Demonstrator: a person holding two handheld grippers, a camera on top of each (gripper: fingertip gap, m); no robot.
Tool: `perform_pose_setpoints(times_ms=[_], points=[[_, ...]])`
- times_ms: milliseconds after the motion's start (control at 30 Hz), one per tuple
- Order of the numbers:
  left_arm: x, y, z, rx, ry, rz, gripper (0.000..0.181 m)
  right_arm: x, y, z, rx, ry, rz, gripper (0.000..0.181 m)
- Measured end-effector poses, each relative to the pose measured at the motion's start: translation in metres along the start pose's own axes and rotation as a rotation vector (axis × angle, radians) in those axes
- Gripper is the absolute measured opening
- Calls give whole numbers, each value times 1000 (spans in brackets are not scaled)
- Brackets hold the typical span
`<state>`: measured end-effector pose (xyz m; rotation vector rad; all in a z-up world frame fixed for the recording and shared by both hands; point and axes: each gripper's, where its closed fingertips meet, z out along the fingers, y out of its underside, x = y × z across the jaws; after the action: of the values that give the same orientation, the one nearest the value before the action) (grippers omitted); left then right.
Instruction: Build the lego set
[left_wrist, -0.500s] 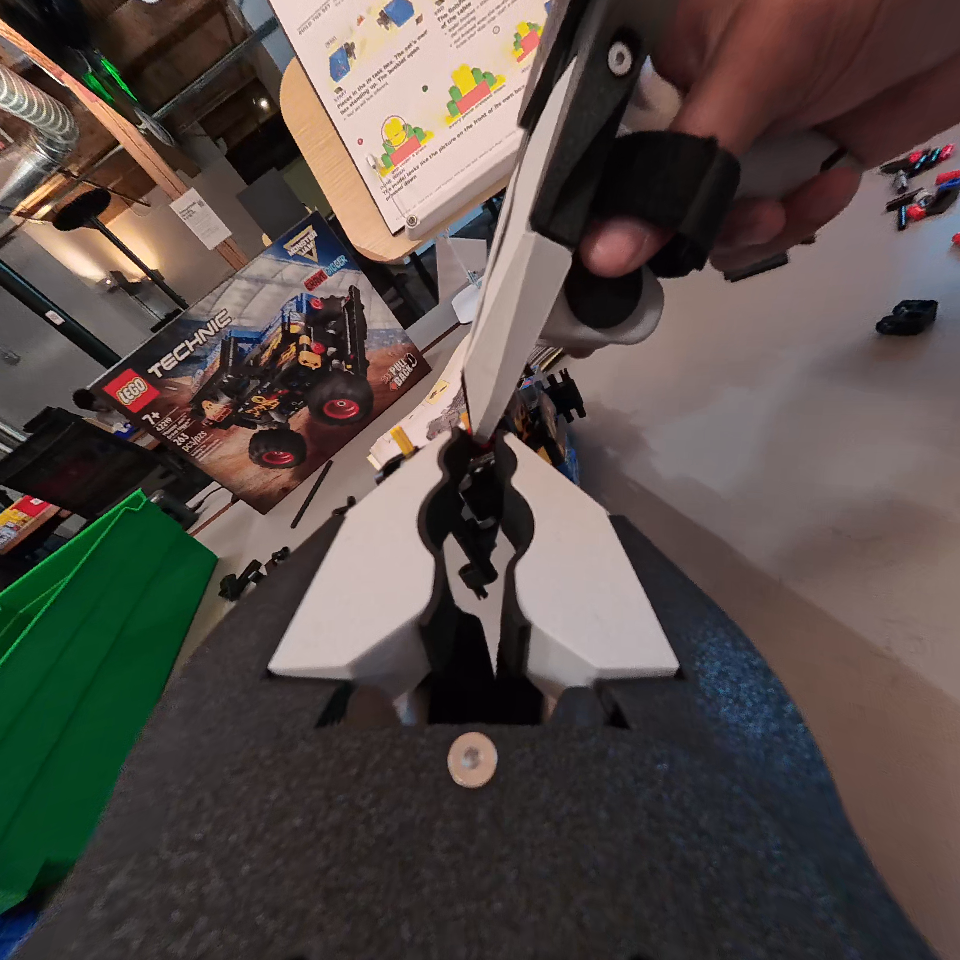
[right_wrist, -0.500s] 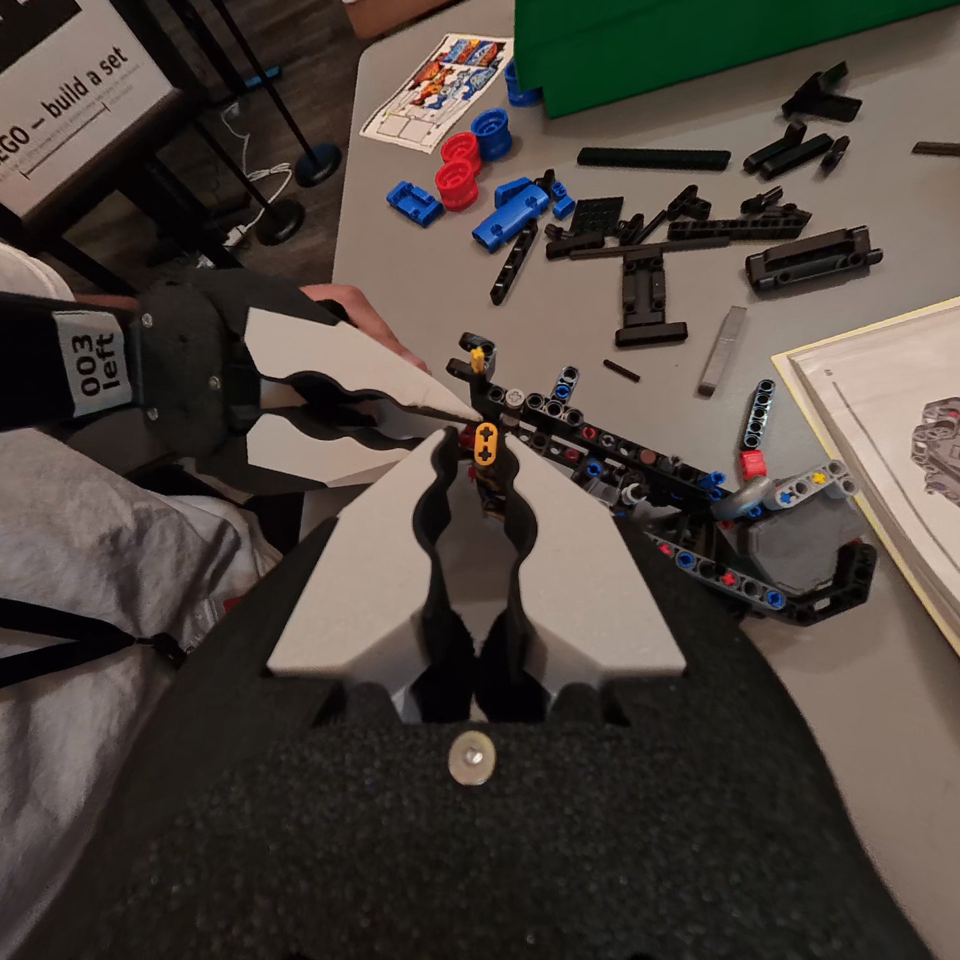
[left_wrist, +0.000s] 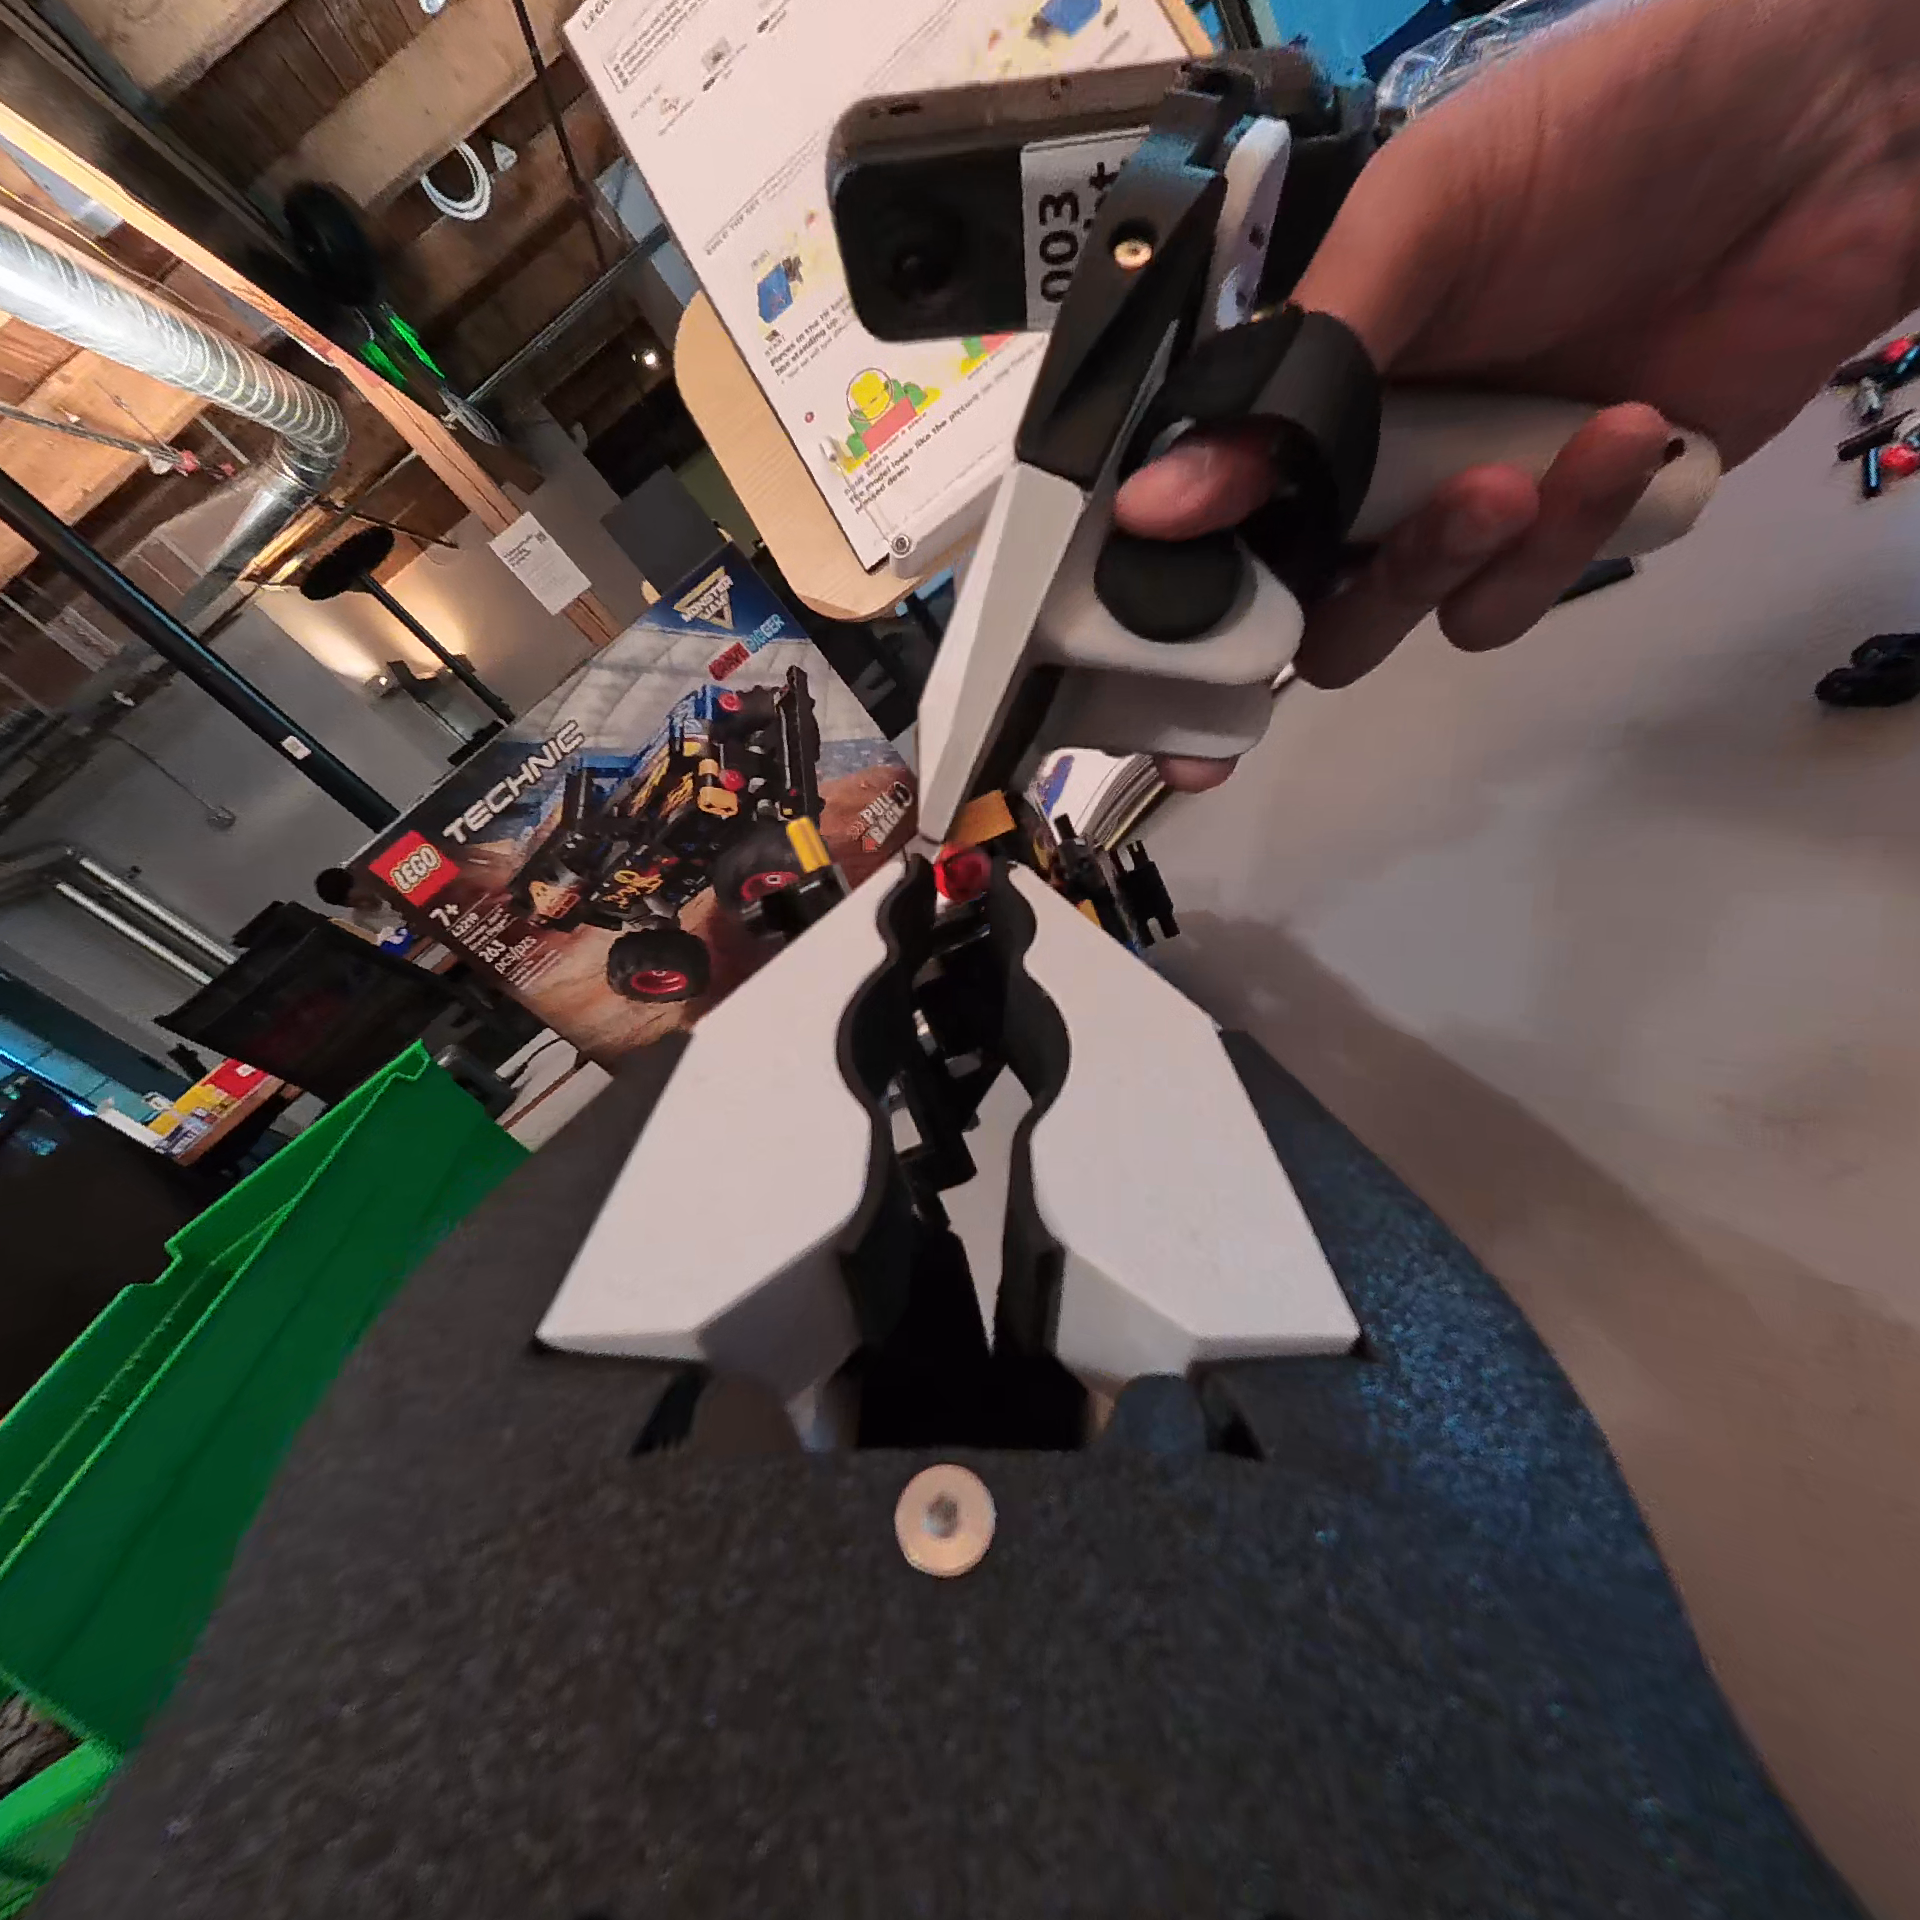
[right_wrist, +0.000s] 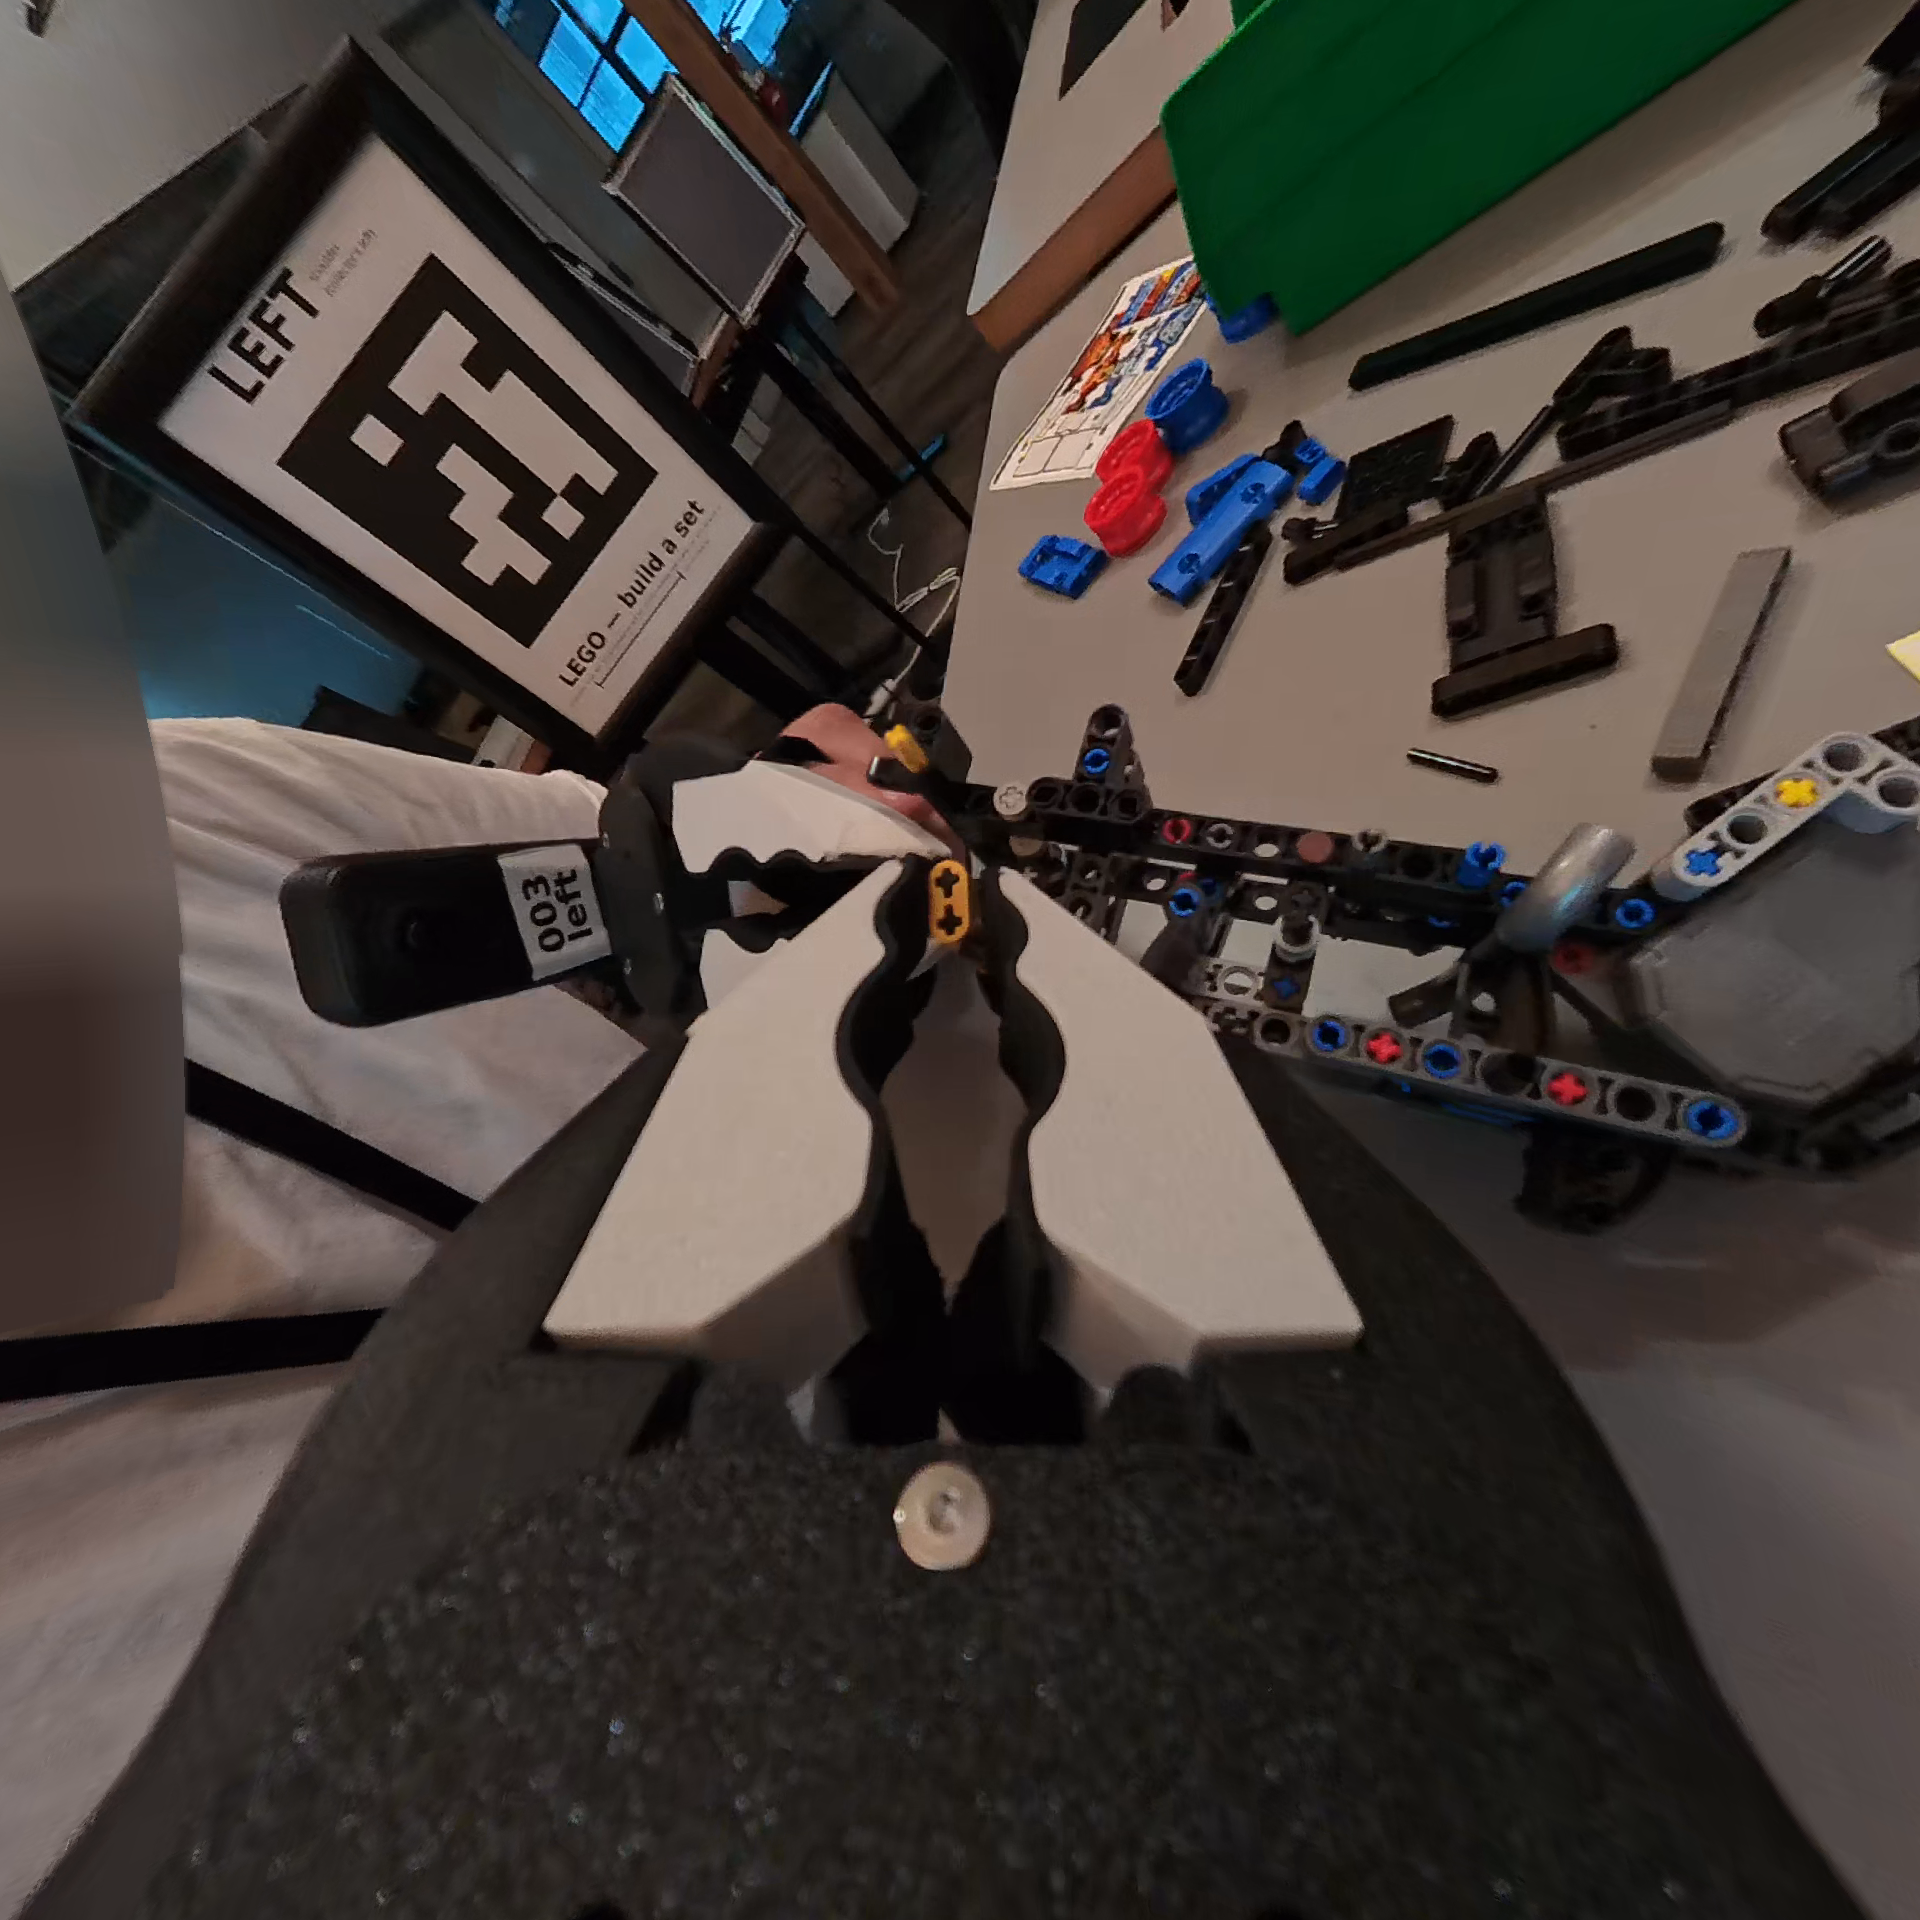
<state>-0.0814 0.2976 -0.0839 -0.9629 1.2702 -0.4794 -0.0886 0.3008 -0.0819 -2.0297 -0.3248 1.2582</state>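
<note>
Left wrist view
Left claw (left_wrist: 951, 883): closed on the near end of the black chassis (left_wrist: 940, 1039); a red pin (left_wrist: 961, 871) shows at the tips. Judged to be bracing the model so that a part can be pushed on.
Right claw (left_wrist: 940, 821): enters from 1 o'clock, tips meeting the left claw's tips; a yellow connector (left_wrist: 985, 819) sits at its point. A hand (left_wrist: 1621, 343) works its handle.
Box (left_wrist: 634, 894): at 10 o'clock, propped up with its picture facing the work, likely as reference.
Green bin (left_wrist: 208, 1403): at 8 o'clock.
Counter (left_wrist: 1558, 987): grey, runs off to 3 o'clock, with loose parts far out at its edge.

Right wrist view
Right claw (right_wrist: 951, 894): gripping the yellow connector (right_wrist: 948, 900) upright, cross holes facing the camera, at the chassis end. Judged to be held so for pressing onto an axle or pin there; not clear whether it is seated.
Left claw (right_wrist: 914, 842): comes in from 9 o'clock, pinched on the same end, just beside the connector.
Chassis (right_wrist: 1351, 935): stretches from centre to 3 o'clock, far end low by the counter (right_wrist: 1299, 675); whether it rests there, cannot tell.
Loose parts: red wheels (right_wrist: 1127, 488) and blue pieces (right_wrist: 1226, 520) at 1 o'clock, black beams (right_wrist: 1527, 312) beyond, laid out within reach.
Sign (right_wrist: 436, 457): at 10 o'clock, off the counter.
</note>
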Motion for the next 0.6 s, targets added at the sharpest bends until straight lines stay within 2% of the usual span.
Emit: perform_pose_setpoints(times_ms=[200,433,600], points=[[-1,-3,-2,12,-13,5,8,-3,-8,-2,30,13,-31,8],[-2,5,1,-34,3,-62,8,6,-3,4,7,142,-90,8],[-2,6,2,-58,14,-67,8,7,-4,5,34,148,-45,8]])
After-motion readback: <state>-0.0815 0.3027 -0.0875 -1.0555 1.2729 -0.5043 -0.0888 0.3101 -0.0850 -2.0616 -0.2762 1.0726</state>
